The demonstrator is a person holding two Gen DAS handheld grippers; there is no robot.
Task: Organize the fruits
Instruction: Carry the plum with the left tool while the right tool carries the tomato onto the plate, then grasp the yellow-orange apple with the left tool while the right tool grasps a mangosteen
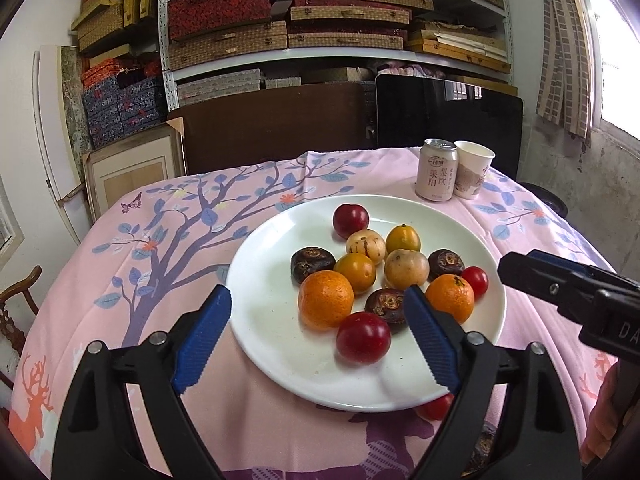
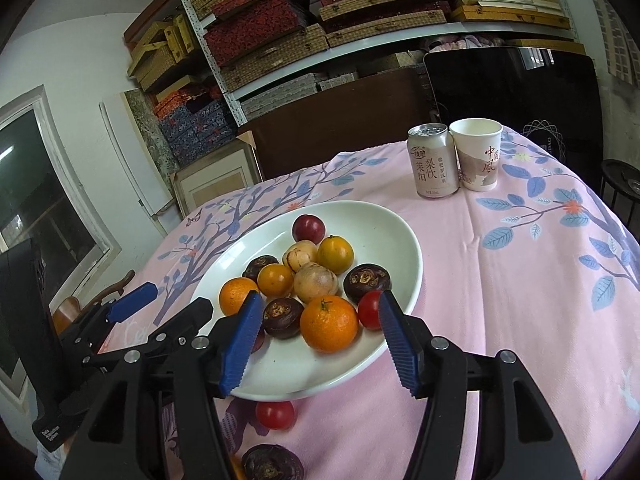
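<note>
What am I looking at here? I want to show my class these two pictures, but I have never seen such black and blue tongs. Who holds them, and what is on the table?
A person holds a two-finger gripper in each hand; each carries a camera looking along its blue fingers. One picture comes from the left gripper, the other from the right gripper. Both are open and hold nothing. On the pink tablecloth stands a white plate of small fruits: oranges, red and yellow ones, dark brown ones. A red fruit and a brown fruit lie off the plate. Behind stand a can and a paper cup.
</note>
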